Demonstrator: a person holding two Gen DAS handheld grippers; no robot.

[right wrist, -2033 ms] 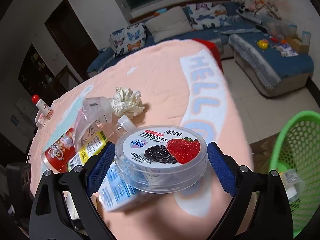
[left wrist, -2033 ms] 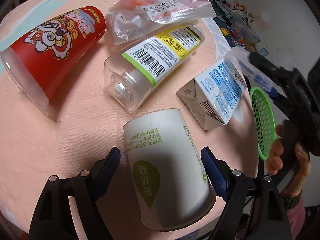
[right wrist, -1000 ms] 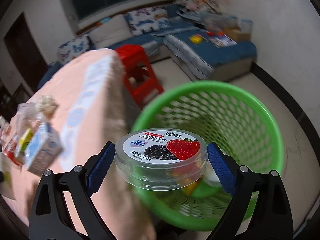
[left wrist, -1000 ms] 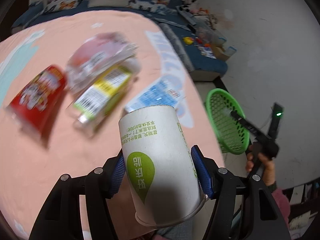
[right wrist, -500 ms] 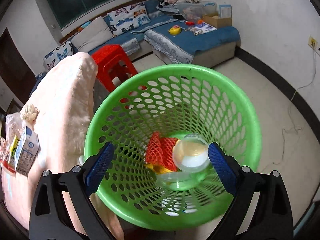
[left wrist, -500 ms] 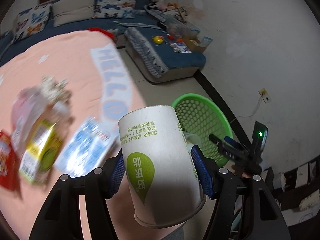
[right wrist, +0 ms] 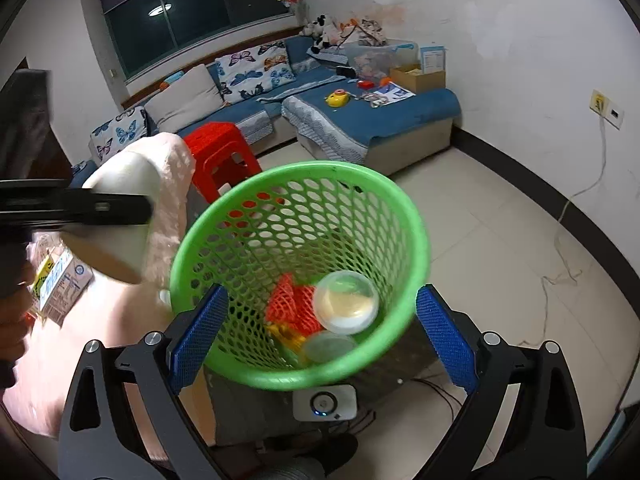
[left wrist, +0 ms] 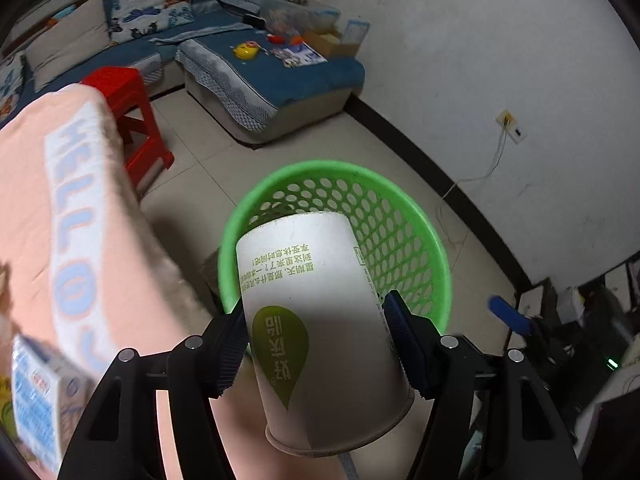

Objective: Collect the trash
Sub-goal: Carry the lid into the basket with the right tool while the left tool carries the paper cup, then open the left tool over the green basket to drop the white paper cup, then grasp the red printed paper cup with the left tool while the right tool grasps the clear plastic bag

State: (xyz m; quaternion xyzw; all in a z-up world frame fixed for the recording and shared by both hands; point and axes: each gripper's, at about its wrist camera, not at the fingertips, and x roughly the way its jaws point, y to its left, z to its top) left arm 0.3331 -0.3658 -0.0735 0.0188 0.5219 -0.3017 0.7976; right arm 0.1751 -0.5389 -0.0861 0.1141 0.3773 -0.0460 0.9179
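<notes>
My left gripper (left wrist: 316,344) is shut on a white paper cup (left wrist: 316,320) with green print, held bottom-forward over the near rim of the green mesh basket (left wrist: 404,200) on the floor. My right gripper (right wrist: 320,328) is open and empty, just above the near rim of the same basket (right wrist: 416,216). In the basket lie a clear yogurt tub (right wrist: 346,302), a red net (right wrist: 290,306) and other trash. The cup (right wrist: 120,216) and the left gripper also show at the left of the right wrist view.
The pink-clothed table (left wrist: 52,240) is to the left, with a blue-white milk carton (left wrist: 36,396) near its edge. A red stool (left wrist: 132,120) and a blue sofa (left wrist: 280,76) stand beyond. A white device (right wrist: 324,402) sits below the basket.
My left gripper has carried the paper cup off the table and over the basket. My right gripper let the yogurt tub drop into the basket and stays open, now slightly pulled back.
</notes>
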